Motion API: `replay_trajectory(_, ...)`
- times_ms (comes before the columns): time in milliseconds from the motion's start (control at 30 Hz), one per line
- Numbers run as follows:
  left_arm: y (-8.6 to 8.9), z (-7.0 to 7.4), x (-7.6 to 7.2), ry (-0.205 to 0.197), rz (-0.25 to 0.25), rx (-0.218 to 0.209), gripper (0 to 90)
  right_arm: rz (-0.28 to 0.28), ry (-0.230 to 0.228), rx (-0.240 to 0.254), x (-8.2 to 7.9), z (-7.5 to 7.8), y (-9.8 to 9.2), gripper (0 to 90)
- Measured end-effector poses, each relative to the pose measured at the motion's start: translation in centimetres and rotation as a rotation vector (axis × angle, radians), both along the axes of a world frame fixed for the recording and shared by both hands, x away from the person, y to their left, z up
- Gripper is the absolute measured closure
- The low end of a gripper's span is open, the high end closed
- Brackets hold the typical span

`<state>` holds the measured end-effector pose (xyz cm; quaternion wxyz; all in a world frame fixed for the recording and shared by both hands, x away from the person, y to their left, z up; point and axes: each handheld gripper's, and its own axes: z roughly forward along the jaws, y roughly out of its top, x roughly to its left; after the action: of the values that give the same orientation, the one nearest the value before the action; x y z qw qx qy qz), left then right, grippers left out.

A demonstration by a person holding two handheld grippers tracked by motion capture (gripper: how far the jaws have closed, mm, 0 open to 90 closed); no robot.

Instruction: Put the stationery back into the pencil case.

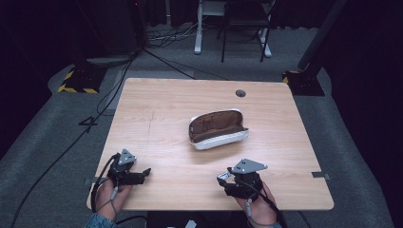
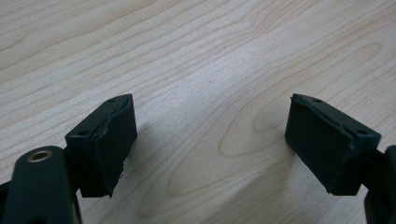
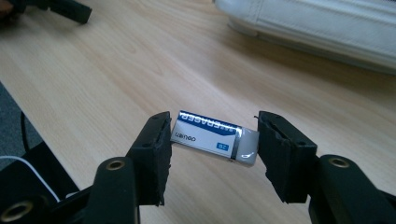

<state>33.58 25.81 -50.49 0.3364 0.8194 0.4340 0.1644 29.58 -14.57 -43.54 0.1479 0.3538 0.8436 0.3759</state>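
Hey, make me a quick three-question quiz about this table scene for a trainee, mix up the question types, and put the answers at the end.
1. True or false: the left gripper holds something between its jaws.
2. Multiple choice: what sits between the jaws of the right gripper? A) a pen B) an eraser C) a key
3. Short answer: is the white pencil case on the table open or closed, and what colour is its lining?

Key
1. False; its jaws are spread over bare wood.
2. B; a white eraser with a blue and white sleeve.
3. Open; the lining is brown.
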Motion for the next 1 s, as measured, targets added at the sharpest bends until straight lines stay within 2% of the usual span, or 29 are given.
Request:
replay_trajectory(333,0.0,0.0,0.0,0.0,0.002,0.0,17.2,-0.027,-0.022,0.04,2.3,2.7,-0.4,46.4)
replay_trajectory(633,0.0,0.0,0.0,0.0,0.002,0.0,17.2,-0.042,-0.037,0.045,4.3,4.6,-0.5,46.4)
replay_trajectory(733,0.0,0.0,0.0,0.0,0.002,0.0,17.2,-0.05,-0.044,0.048,5.3,5.4,-0.4,46.4)
replay_trajectory(867,0.0,0.0,0.0,0.0,0.002,0.0,17.2,-0.052,-0.062,0.026,6.5,6.0,-0.2,46.4)
replay_trajectory(1000,0.0,0.0,0.0,0.0,0.003,0.0,17.2,-0.064,-0.07,0.039,7.9,6.4,-0.3,46.4)
